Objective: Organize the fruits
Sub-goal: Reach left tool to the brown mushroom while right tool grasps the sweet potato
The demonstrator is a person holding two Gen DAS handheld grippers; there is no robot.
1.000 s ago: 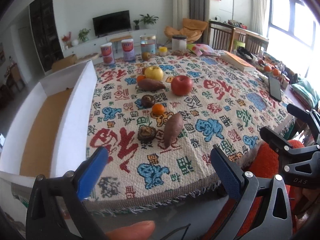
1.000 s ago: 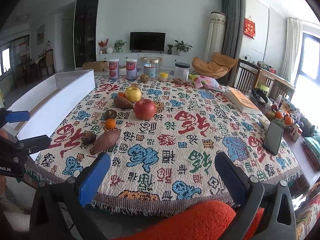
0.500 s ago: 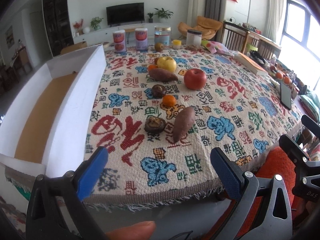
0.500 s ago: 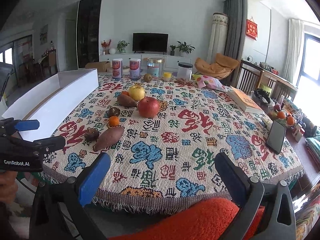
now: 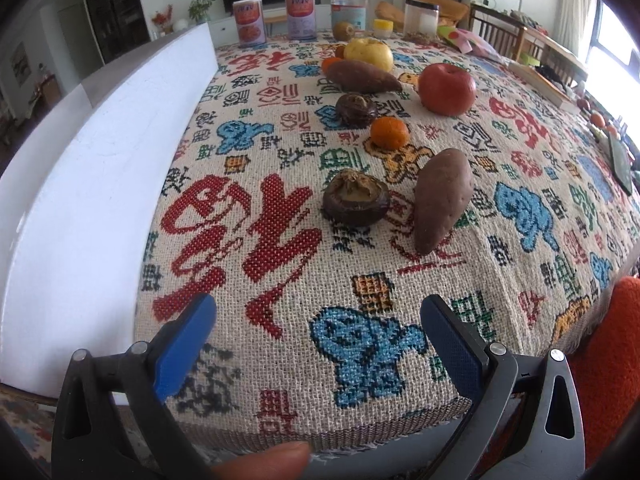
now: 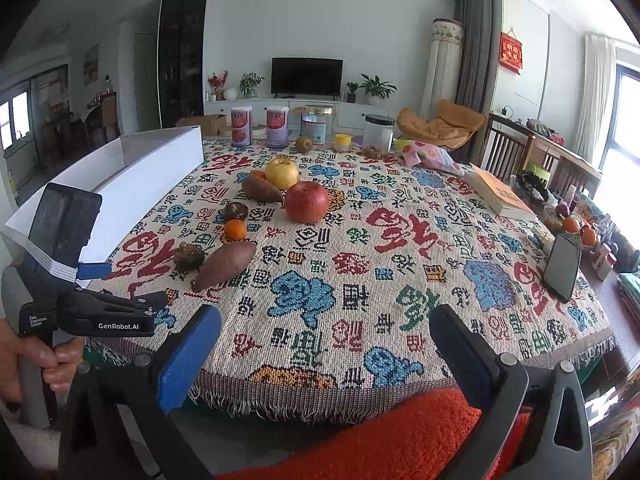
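Note:
A row of produce lies on the patterned tablecloth (image 5: 280,184): a sweet potato (image 5: 440,200), a dark mushroom (image 5: 356,198), a small orange (image 5: 389,132), a second mushroom (image 5: 355,109), a red apple (image 5: 447,89), another sweet potato (image 5: 360,76) and a yellow apple (image 5: 369,53). My left gripper (image 5: 318,330) is open and empty over the table's near edge, short of the near mushroom. It shows in the right wrist view (image 6: 128,288) at the left. My right gripper (image 6: 324,344) is open and empty at the front edge.
A long white box (image 5: 100,160) runs along the table's left side. Cans (image 6: 241,125), jars (image 6: 318,122) and a kiwi (image 6: 304,144) stand at the far edge. A book (image 6: 500,194) and a phone (image 6: 563,266) lie on the right. An orange cushion (image 6: 380,432) is below the front edge.
My left gripper has moved forward and lower over the table edge, closer to the near mushroom and sweet potato. My right gripper has held nearly still.

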